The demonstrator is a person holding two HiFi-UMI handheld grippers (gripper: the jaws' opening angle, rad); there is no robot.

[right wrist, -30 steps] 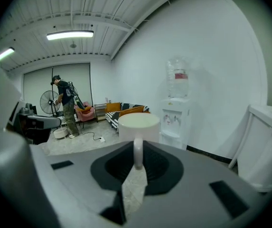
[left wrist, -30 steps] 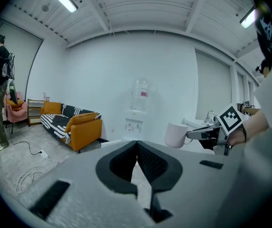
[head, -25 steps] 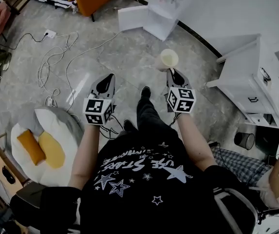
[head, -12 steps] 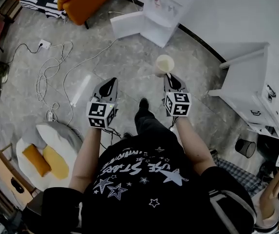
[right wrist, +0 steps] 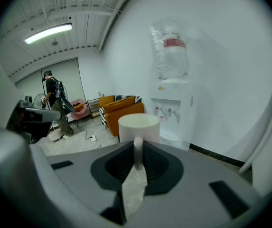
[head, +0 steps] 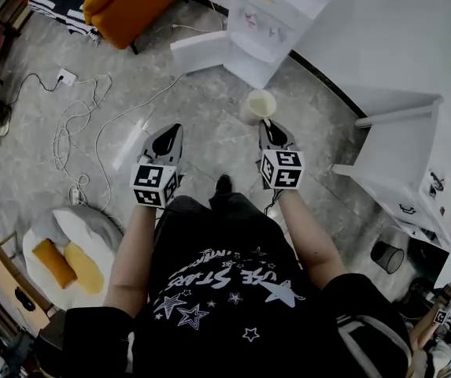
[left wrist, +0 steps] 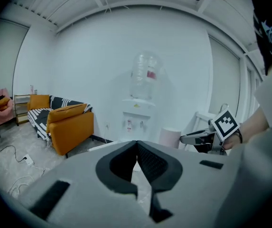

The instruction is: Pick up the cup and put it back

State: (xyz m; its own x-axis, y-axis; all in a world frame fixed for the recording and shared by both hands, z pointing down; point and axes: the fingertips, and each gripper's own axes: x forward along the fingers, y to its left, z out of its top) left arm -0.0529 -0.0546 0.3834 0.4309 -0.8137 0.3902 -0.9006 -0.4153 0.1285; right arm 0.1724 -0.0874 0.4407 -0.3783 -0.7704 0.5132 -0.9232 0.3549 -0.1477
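A cream cup hangs in the air in front of the person, held by its handle in my right gripper, which is shut on it. In the right gripper view the cup stands upright just beyond the jaws, its handle pinched between them. My left gripper is held level beside it, to the left, jaws shut with nothing in them. From the left gripper view the cup and the right gripper show at the right. A white water dispenser stands ahead against the wall.
An orange sofa stands at the far left. Cables and a power strip lie on the grey floor. A white table is at the right, a black bin near it. A cushioned seat sits at lower left.
The person has moved forward toward the water dispenser, with both grippers and the held cup carried along. The grip on the cup is unchanged.
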